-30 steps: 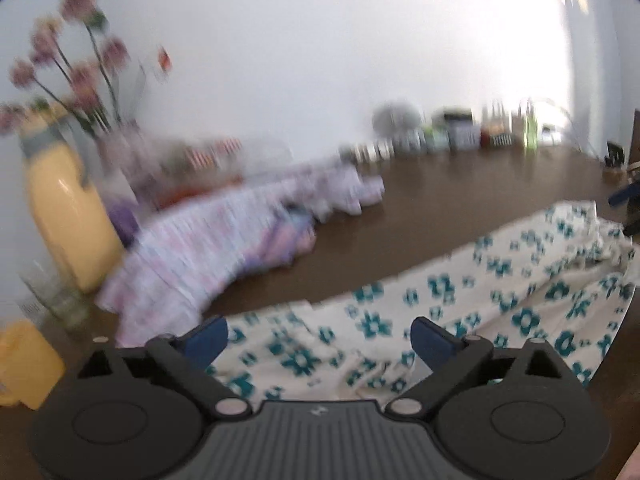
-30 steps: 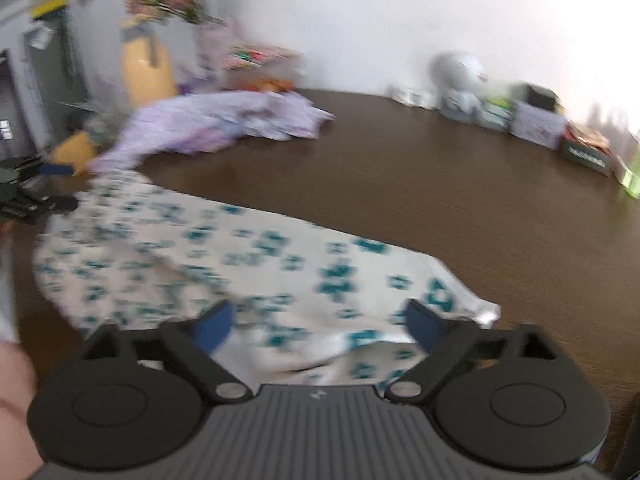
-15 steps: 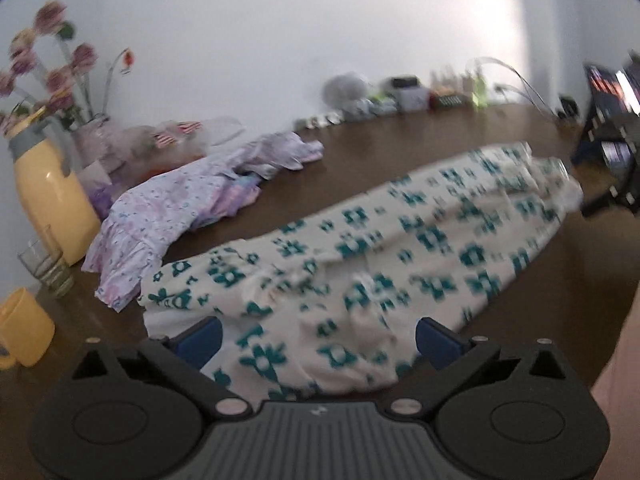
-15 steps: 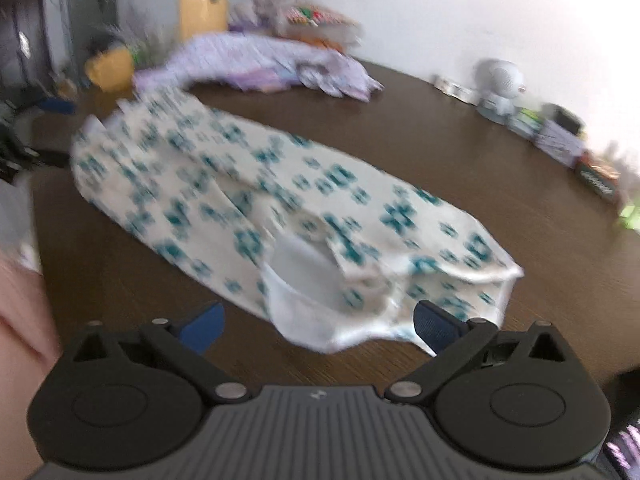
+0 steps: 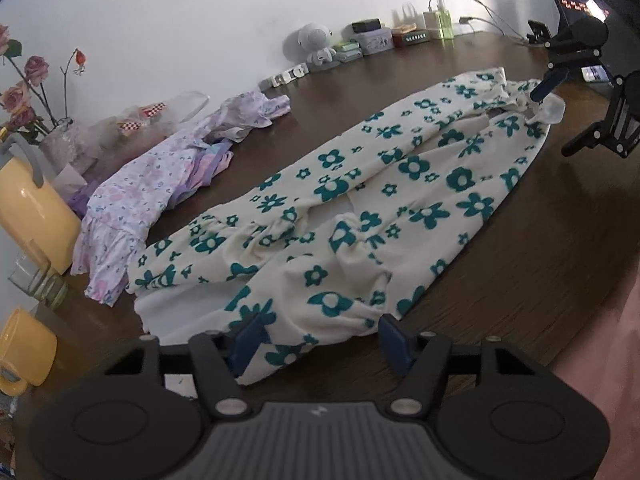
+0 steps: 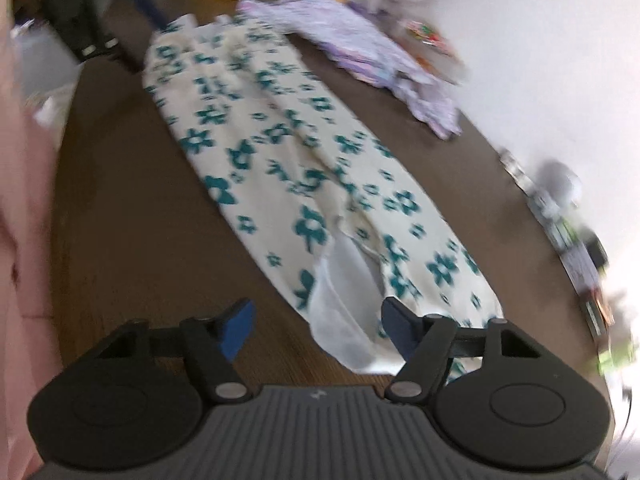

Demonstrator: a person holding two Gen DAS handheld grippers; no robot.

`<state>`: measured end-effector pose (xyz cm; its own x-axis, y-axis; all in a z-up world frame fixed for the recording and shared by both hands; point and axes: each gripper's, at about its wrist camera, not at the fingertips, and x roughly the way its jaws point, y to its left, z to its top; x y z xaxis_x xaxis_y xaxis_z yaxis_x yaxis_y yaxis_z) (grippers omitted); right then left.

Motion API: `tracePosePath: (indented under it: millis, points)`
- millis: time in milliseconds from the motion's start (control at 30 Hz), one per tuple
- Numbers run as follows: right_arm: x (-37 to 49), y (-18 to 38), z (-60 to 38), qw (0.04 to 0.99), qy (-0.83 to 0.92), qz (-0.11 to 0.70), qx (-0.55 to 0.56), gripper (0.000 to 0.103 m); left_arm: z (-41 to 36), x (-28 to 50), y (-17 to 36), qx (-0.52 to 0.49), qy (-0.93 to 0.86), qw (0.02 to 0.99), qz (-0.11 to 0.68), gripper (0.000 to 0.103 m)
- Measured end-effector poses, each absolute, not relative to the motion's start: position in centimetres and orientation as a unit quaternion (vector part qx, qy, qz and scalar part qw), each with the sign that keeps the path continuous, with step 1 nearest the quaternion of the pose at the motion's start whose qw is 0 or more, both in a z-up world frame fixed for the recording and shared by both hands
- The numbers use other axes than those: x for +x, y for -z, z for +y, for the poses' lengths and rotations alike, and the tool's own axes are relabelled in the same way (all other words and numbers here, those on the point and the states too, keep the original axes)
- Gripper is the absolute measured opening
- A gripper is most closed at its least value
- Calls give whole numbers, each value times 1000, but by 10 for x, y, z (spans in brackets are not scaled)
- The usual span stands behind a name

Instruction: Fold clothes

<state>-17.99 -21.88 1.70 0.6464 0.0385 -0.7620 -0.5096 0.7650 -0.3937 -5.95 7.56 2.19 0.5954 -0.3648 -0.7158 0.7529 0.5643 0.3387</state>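
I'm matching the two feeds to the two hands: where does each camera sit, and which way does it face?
Left wrist: rides behind the left gripper at one end of the floral garment, looking down its length over the table; the right gripper shows at the far end.
Right wrist: rides behind the right gripper at the opposite end, looking back; blurred, with a pink sleeve along the left edge.
Shared: the floral garment, the lilac clothes, the yellow jug. Both grippers' jaws have just been closing, fabric between them.
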Motion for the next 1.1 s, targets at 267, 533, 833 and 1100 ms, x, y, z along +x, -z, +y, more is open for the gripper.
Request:
tracePosePath:
  millis: [267, 533, 833, 1100]
  points:
    - [-161, -18, -220, 845, -188, 408, -290, 47, 76, -49, -16, 406, 344, 799, 282, 65]
    - [-148, -19, -222, 834, -206, 438, -265, 17, 73, -41, -11, 455, 383, 764, 248, 36]
    - [-146, -30, -225, 835, -208, 445, -248, 6, 76, -47, -27, 440, 397, 764, 256, 4]
    - [-100, -81, -247, 850, -184, 414, -269, 5, 37, 23, -76, 489, 351, 767, 225, 4]
